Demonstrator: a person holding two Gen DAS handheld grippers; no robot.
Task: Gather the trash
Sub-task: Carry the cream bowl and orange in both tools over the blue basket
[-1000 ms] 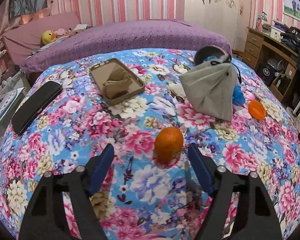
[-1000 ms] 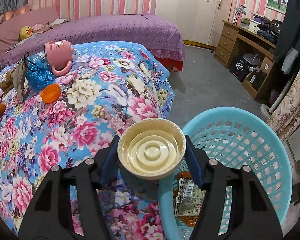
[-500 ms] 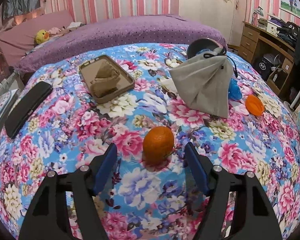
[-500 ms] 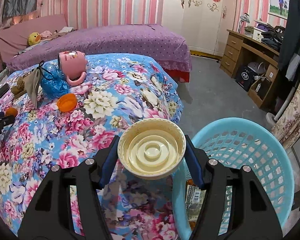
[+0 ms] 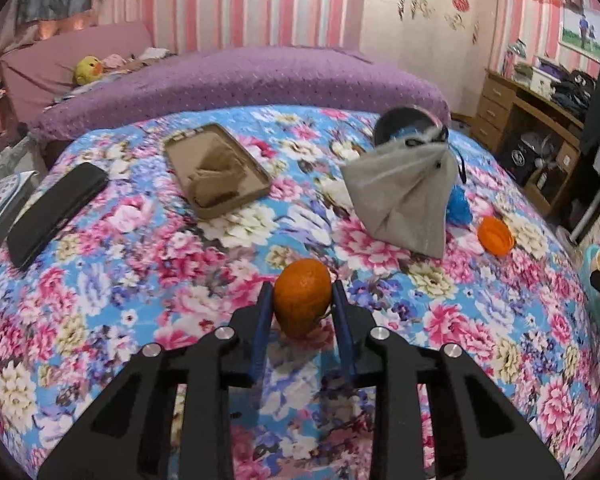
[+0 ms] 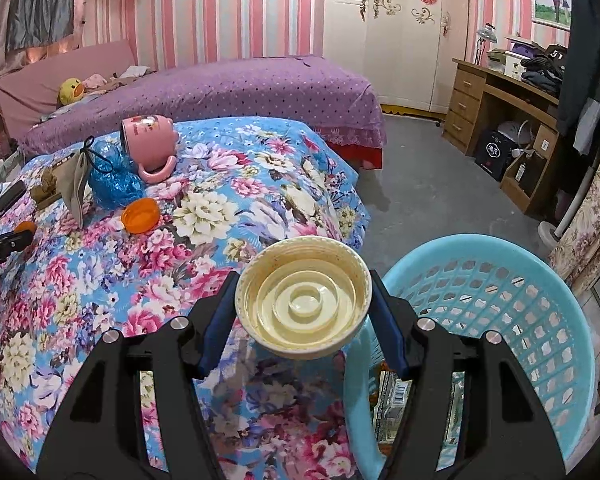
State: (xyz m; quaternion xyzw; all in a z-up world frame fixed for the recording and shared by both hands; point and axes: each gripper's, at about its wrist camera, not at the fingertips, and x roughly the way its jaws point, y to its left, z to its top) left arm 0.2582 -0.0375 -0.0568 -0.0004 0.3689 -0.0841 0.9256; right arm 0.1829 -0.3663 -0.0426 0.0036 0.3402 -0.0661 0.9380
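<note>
Two black grippers with blue pads are at work over a soft bedspread [image 5: 132, 248] covered in pink and white flowers. The left gripper [image 5: 300, 300] has just been closing, and its pads now squeeze both sides of a small round orange [image 5: 302, 294] with bumpy skin, which sits on the cloth. The right gripper [image 6: 303, 312] is clamped on a round cream lid [image 6: 303, 304] made of smooth plastic, with rings inside it like a target. It holds the lid just beside the rim of a light blue basket [image 6: 500, 276], a round plastic one full of little holes, with some wrappers at the bottom. Farther off on the bed lie a small orange cap [image 5: 495, 235], a gray cloth pouch [image 5: 404, 196] shaped like a tent, a crinkly blue bag [image 6: 112, 178], a shiny pink mug [image 6: 148, 140] on its side, a flat brown tray [image 5: 220, 168] and a long black case [image 5: 56, 212].
</note>
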